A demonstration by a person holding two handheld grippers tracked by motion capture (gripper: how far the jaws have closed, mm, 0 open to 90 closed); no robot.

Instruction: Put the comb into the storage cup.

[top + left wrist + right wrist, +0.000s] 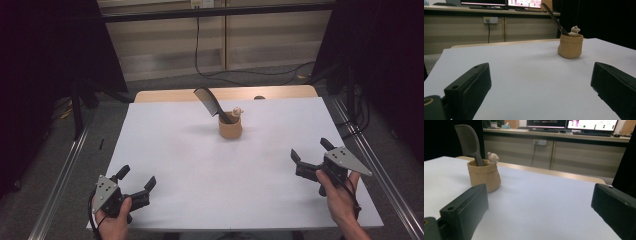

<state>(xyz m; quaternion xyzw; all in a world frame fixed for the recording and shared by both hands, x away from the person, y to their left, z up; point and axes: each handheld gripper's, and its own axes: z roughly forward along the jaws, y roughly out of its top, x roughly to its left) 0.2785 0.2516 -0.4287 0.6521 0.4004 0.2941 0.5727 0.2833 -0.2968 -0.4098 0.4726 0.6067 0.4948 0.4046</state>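
Left black two-jaw claw (136, 181) sits low at the near-left corner, jaws spread wide, gripped from behind by the left hand (116, 220). Right black two-jaw claw (311, 150) mirrors it near-right, jaws parted wide, right hand (341, 197) underneath.

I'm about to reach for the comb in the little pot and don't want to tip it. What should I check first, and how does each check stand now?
1. Left gripper open, holding nothing: ok.
2. Right gripper open, holding nothing: ok.
3. Tan pot upright on the white table: ok.
4. Dark comb leans out of the pot, top free to grasp: ok.
5. Path from both grippers to pot free of things: ok.
6. Small figurine at the pot's rim, attached or loose: cannot tell.
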